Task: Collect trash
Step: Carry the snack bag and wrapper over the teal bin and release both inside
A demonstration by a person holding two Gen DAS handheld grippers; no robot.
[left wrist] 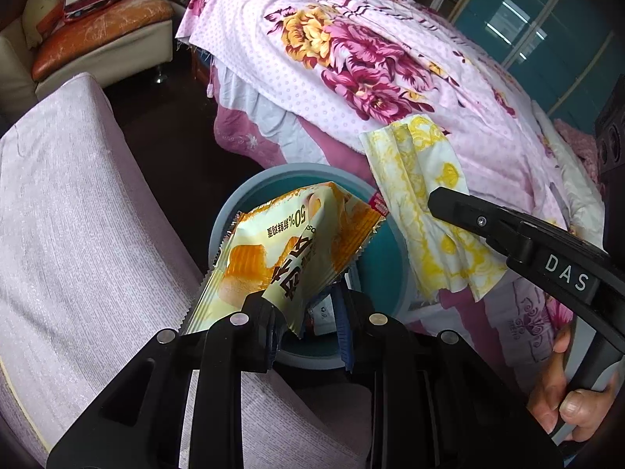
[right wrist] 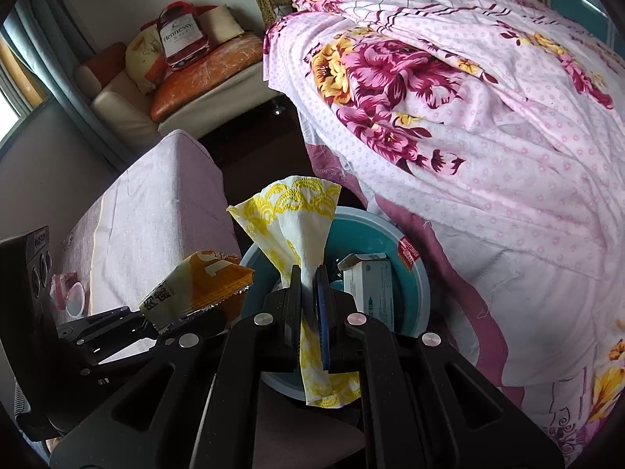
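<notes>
My left gripper [left wrist: 308, 308] is shut on a yellow-and-orange snack wrapper [left wrist: 297, 242], held just above a round teal trash bin [left wrist: 384, 242] on the floor. The right gripper [right wrist: 310, 293] is shut on a white napkin with yellow print [right wrist: 297, 215], which fans out above its fingers over the same trash bin [right wrist: 418, 285]. From the left wrist view the right gripper [left wrist: 441, 201] comes in from the right with the napkin [left wrist: 425, 203] hanging from it. Seen from the right wrist, the left gripper [right wrist: 156, 320] holds the wrapper [right wrist: 199, 285] left of the bin. Inside the bin lies a small box [right wrist: 371, 277].
A bed with a pink floral quilt [left wrist: 371, 58] stands right of the bin. A pale lilac upholstered seat [left wrist: 78, 203] is to the left, with a small cup [right wrist: 74, 299] on it. An orange-cushioned sofa [right wrist: 203, 70] with a Hennessy-print pillow [right wrist: 181, 35] stands at the back. A hand [left wrist: 574, 402] grips the right handle.
</notes>
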